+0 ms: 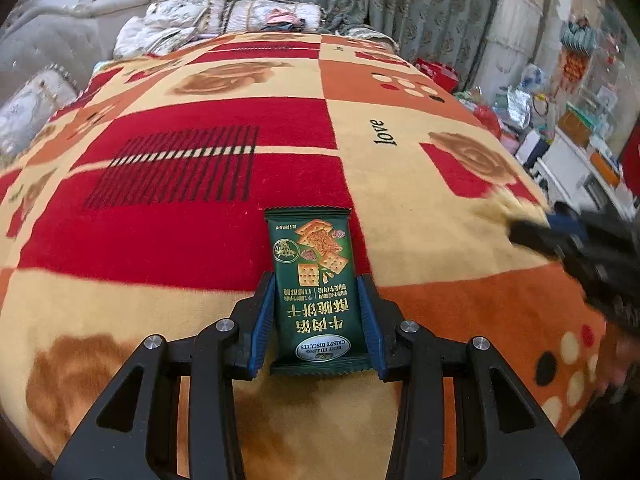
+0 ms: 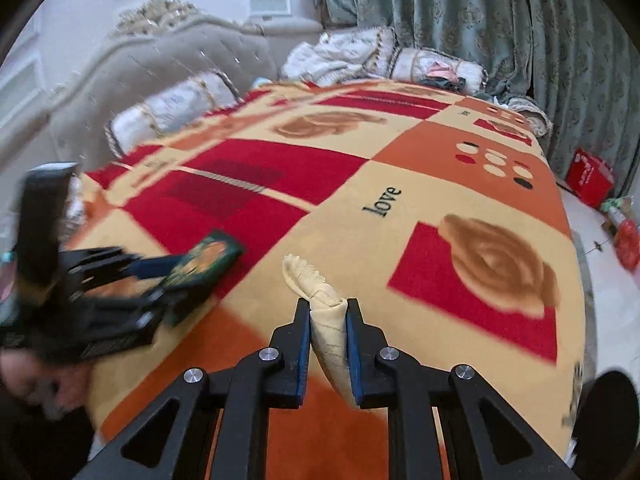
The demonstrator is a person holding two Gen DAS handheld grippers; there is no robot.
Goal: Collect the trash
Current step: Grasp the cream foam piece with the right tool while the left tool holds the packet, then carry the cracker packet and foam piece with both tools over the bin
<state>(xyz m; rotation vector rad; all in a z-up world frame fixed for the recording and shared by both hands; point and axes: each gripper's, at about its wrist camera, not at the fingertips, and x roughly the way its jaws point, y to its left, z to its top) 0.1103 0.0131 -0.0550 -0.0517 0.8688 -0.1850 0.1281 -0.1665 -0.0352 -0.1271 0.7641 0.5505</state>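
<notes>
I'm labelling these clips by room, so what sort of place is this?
Most likely a bedroom: a bed under a patterned blanket, a tufted headboard with pillows against it, and heavy curtains behind.

Count from where I stand, by kind:

- Grippers: two, one in each of my hands, the left gripper [image 1: 318, 304] and the right gripper [image 2: 329, 322].
- Biscuit packets: one, the green biscuit packet [image 1: 314, 280].
- Crumpled tissues: one, the cream tissue [image 2: 326, 308].
- Blankets: one, the patterned blanket [image 1: 200, 200] spread over the bed.
- Rolled bolster cushions: one, the bolster [image 2: 172, 110] by the headboard.
- Headboards: one, the grey padded headboard [image 2: 160, 60].
- Red boxes on the floor: one, the red box [image 2: 590, 178].
- Curtains: I cannot tell how many panels.
</notes>
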